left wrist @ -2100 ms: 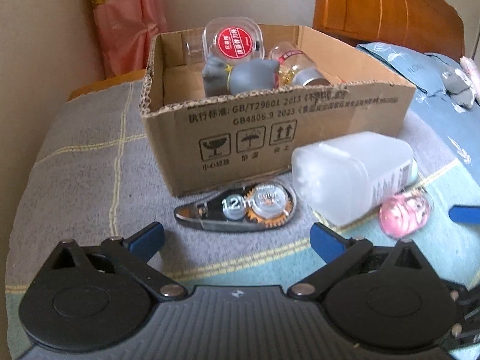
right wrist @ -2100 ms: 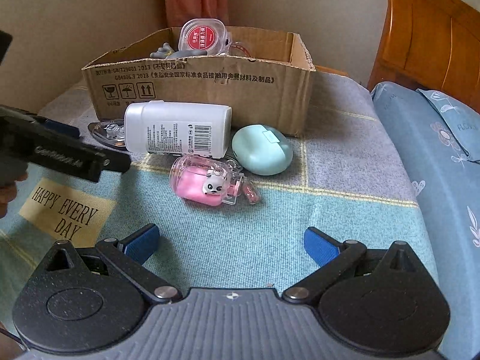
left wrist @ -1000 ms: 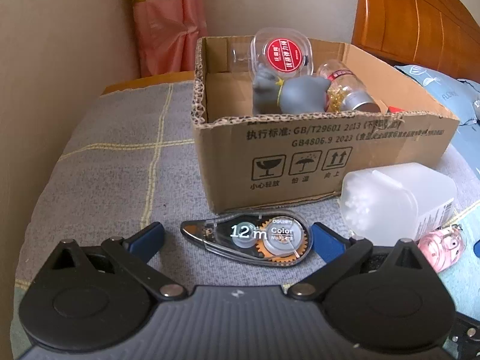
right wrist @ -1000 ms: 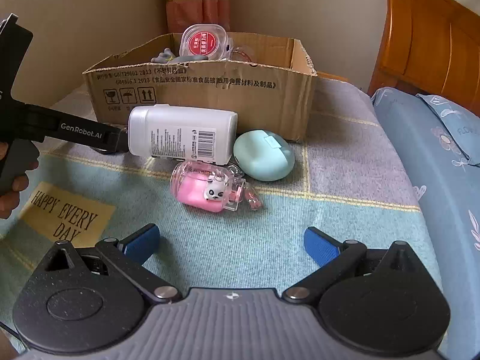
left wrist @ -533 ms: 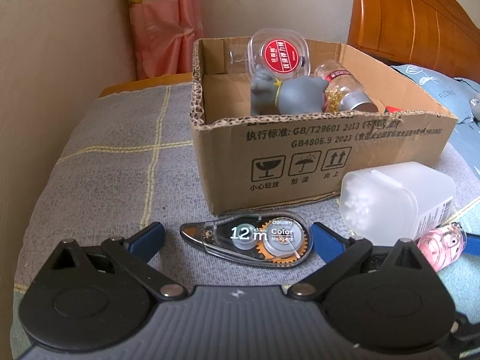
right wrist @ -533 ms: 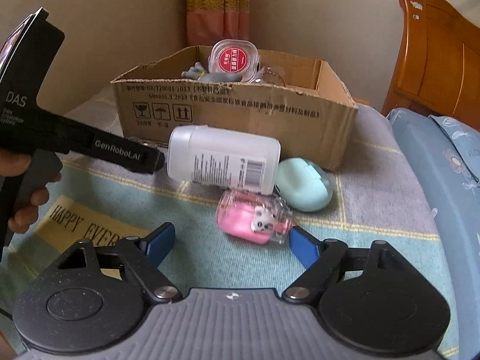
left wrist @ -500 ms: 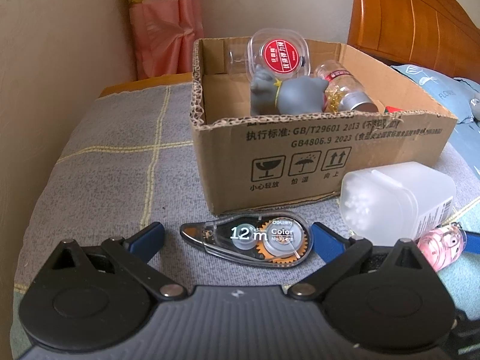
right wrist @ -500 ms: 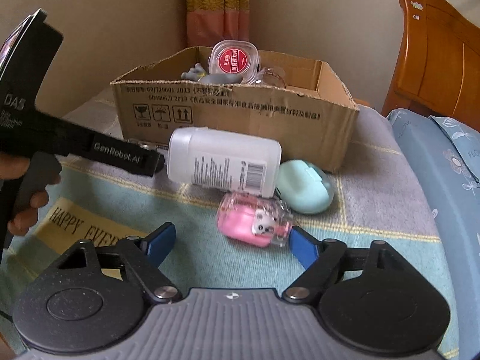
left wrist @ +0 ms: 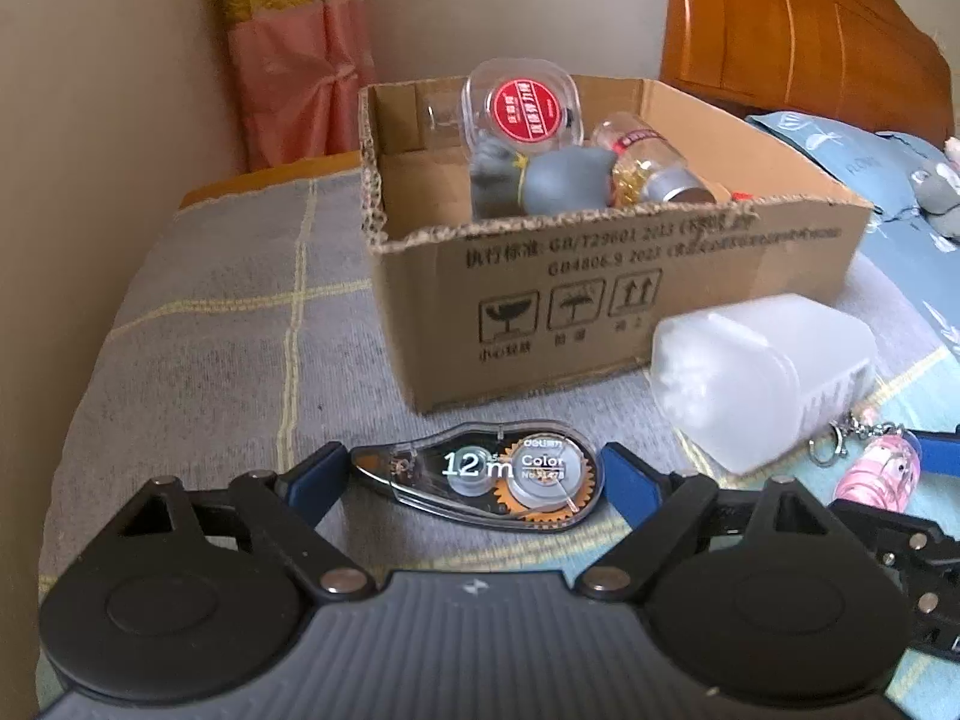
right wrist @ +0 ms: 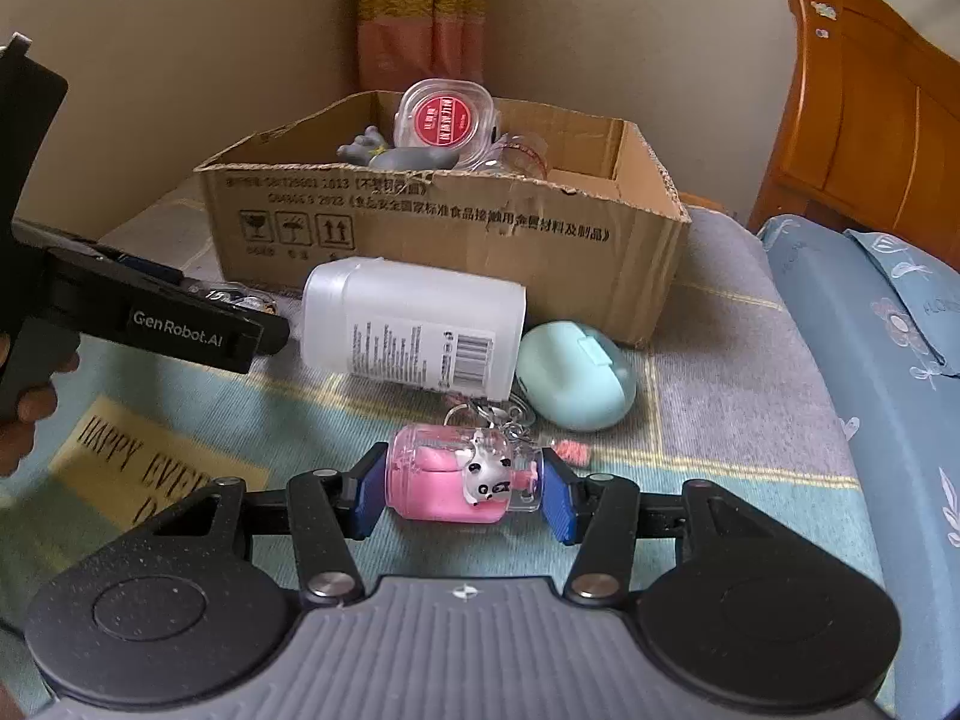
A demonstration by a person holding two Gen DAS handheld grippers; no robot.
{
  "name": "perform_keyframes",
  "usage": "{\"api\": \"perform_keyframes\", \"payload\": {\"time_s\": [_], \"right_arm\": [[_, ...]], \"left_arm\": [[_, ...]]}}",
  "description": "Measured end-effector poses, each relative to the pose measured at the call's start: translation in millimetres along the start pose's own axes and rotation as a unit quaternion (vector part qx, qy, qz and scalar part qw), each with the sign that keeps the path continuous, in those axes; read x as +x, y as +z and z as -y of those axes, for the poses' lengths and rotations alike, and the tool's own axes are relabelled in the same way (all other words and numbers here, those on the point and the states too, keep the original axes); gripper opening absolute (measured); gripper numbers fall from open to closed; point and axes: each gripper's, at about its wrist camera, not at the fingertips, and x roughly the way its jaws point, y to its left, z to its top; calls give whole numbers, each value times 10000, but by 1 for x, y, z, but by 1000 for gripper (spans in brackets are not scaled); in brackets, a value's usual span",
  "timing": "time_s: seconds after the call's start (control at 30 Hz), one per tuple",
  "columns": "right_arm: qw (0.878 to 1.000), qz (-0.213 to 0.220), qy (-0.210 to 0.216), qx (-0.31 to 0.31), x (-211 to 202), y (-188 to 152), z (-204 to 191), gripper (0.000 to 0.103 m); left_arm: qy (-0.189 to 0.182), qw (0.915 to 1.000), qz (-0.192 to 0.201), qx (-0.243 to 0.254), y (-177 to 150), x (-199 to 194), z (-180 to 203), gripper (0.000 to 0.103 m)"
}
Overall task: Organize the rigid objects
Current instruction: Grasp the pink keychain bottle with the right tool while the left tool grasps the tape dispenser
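Nearest in the left wrist view, the left gripper has its blue pads on either side of the correction tape dispenser, which lies flat on the blanket just in front of the cardboard box. The pads sit right at the two ends of the dispenser; whether they actually press on it cannot be told.

In the right wrist view, the right gripper has its pads closed in against the two ends of the pink keychain bottle, which lies on its side on the blanket, a little panda charm on its front. Its key rings trail toward the box. The bottle sits in front of the box, nearer the camera than everything else lying there.

Just behind the bottle, closer to the box, a white plastic bottle lies on its side with its barcode label up. Beside it, to its right, a mint-green oval case rests near the box's front right corner.

The box itself stands open. Inside it are a grey figurine, a clear tub with a red round label leaning toward the back wall, and a clear jar with gold contents.

Beyond the box hang a pink curtain and, to its right, a wooden headboard.
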Motion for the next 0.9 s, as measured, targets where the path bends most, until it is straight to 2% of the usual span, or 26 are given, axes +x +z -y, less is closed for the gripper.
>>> {"api": "perform_keyframes", "payload": {"time_s": [0.23,0.4,0.47,0.53,0.9], "right_arm": [[9996,-97,227,-170,-16,-15,8,57],[9992,-164,305,-219,-25,-22,15,57],[9990,-167,324,-243,-26,-23,14,57],[9990,-159,320,-259,-26,-23,14,57],[9992,-126,350,-128,-23,-22,15,59]], "left_arm": [[-158,9995,-117,233,-21,-24,-3,89],[-223,9995,-112,206,-33,-33,-10,93],[-239,9995,-133,178,-31,-30,-13,99],[-247,9995,-97,193,-32,-28,-14,101],[-582,9965,-163,572,-27,-23,-19,101]]}}
